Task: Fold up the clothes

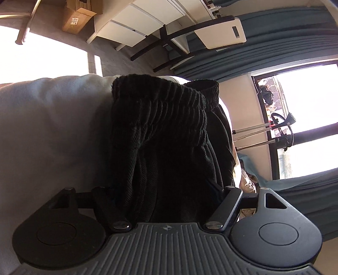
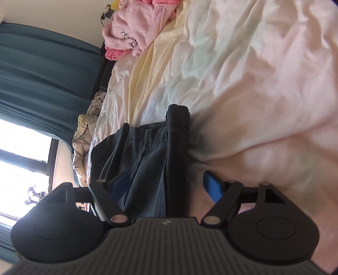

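Observation:
A black garment with a ribbed elastic waistband (image 1: 160, 131) lies bunched between the fingers of my left gripper (image 1: 162, 186), which look closed on it; the fingertips are hidden by the cloth. In the right wrist view the same dark garment (image 2: 152, 160) runs between the fingers of my right gripper (image 2: 162, 182). The blue right pad (image 2: 212, 187) stands apart from the cloth and the left pad is half hidden behind a fold, so the jaws look spread with cloth between them. The garment rests on the pale sheet of the bed (image 2: 243, 74).
A pink fleece garment (image 2: 135, 29) lies at the far end of the bed. A crumpled beige blanket (image 2: 84, 135) hangs at the bed's edge by teal curtains (image 2: 42, 69). A white drawer unit (image 1: 139, 23), a cardboard box (image 1: 78, 17) and a window (image 1: 306, 118) show behind the left gripper.

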Tool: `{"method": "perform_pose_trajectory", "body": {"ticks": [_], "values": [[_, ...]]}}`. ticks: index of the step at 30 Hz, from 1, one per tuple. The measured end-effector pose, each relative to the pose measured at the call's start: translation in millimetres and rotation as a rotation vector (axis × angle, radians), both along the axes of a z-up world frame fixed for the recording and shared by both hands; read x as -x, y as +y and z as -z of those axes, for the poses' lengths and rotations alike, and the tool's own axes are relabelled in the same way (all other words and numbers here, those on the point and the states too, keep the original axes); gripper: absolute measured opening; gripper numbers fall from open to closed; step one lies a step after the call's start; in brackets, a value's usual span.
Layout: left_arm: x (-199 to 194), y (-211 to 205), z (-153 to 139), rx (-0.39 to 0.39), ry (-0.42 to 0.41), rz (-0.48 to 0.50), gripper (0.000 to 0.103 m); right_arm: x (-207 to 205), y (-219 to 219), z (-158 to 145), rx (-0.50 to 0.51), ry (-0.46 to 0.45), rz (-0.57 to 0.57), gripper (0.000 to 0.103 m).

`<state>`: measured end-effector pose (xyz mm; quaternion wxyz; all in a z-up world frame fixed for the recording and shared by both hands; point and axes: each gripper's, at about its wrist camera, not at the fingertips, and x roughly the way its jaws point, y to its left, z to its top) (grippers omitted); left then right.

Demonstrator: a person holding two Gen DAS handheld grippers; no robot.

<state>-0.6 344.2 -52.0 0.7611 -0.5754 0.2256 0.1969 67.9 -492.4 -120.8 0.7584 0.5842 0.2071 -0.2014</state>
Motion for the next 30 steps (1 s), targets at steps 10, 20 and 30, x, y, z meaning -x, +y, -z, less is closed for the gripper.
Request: {"method": "perform_pose_trajectory", "body": {"ticks": [10,20,30], "values": [[-23,-4,14,-0.01,0.052,-0.03,0.044,-45,0,9,0.092,0.027,-0.01,0.055],[-15,-40,-62,-0.139,-0.016,-0.08,0.01,-49,-8,15,0.121,-0.032,0.021,0.005],[30,-54,-104,-0.126,-0.094,-0.066,0.01,-35,-17,-12,0.121,-0.202,0.038,0.004]]}}
